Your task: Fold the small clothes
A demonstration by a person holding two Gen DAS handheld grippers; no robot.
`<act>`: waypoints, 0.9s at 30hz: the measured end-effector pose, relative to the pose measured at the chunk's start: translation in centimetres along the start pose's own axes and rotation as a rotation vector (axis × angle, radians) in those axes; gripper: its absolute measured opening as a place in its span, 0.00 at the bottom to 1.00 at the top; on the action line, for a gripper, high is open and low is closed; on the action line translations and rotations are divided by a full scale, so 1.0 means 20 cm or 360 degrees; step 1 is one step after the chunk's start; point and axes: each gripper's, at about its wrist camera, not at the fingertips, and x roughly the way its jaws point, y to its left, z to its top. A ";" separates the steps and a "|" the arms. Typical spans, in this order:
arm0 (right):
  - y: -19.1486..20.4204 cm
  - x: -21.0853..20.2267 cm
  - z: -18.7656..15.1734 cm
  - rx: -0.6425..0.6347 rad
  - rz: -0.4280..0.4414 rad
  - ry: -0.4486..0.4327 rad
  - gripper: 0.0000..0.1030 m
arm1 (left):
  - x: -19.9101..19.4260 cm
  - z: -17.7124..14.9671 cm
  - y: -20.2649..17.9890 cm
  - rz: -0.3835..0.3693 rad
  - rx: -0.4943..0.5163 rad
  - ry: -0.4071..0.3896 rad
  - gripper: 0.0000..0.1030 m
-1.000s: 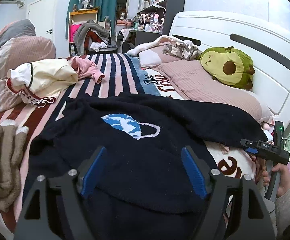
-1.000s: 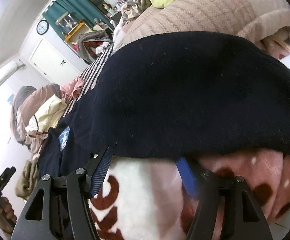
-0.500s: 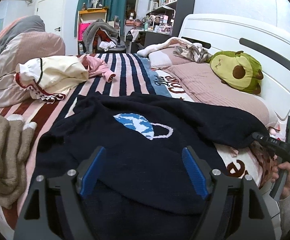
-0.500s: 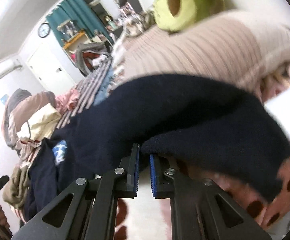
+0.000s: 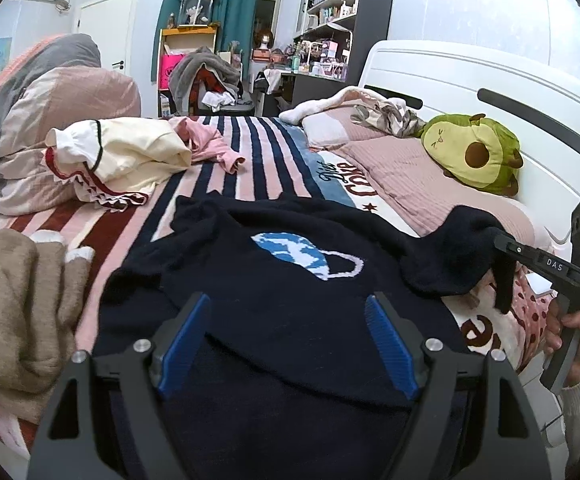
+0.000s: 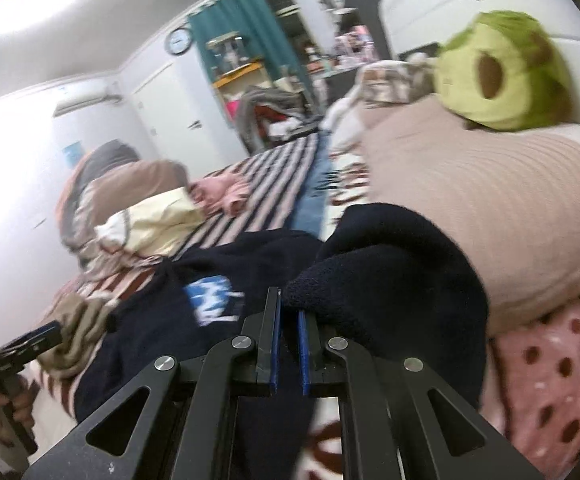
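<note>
Two grippers over striped bed (image 5: 250,148), messy rm: left gripper (image 5: 286,334) wide, empty; right gripper (image 6: 289,316) clamps navy sweater (image 5: 274,304) sleeve.

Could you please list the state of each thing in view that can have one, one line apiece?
Navy sweater: spread on the bed, one sleeve lifted.
Sleeve: raised off the bed, pinched at its end.
Right gripper: jaws shut on the sleeve.
Left gripper: jaws open over the sweater, holding nothing.
Cream garment: crumpled, unfolded.
Pink garment: crumpled, unfolded.
Brown garment: bunched at the bed's edge.
</note>
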 end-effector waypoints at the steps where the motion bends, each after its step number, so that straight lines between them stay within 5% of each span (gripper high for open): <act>1: 0.06 0.02 0.00 -0.0027 0.0035 -0.0004 0.02 | -0.01 0.00 0.03 -0.0003 0.0001 -0.0005 0.75; 11: 0.72 0.21 -0.07 -0.0372 0.0329 0.0090 0.02 | -0.21 -0.09 0.38 -0.0023 -0.0020 -0.0085 0.80; 17: 1.13 0.51 -0.36 -0.0717 0.0449 0.0539 0.03 | -0.30 -0.19 0.59 0.0019 -0.0094 -0.0098 0.80; 22: 1.19 0.70 -0.61 -0.0832 0.0392 0.0879 0.08 | -0.30 -0.25 0.64 0.0040 -0.0116 -0.0058 0.80; 27: 1.15 0.66 -0.61 -0.0820 0.0416 0.0918 0.24 | -0.25 -0.25 0.59 0.0023 -0.0088 -0.0009 0.80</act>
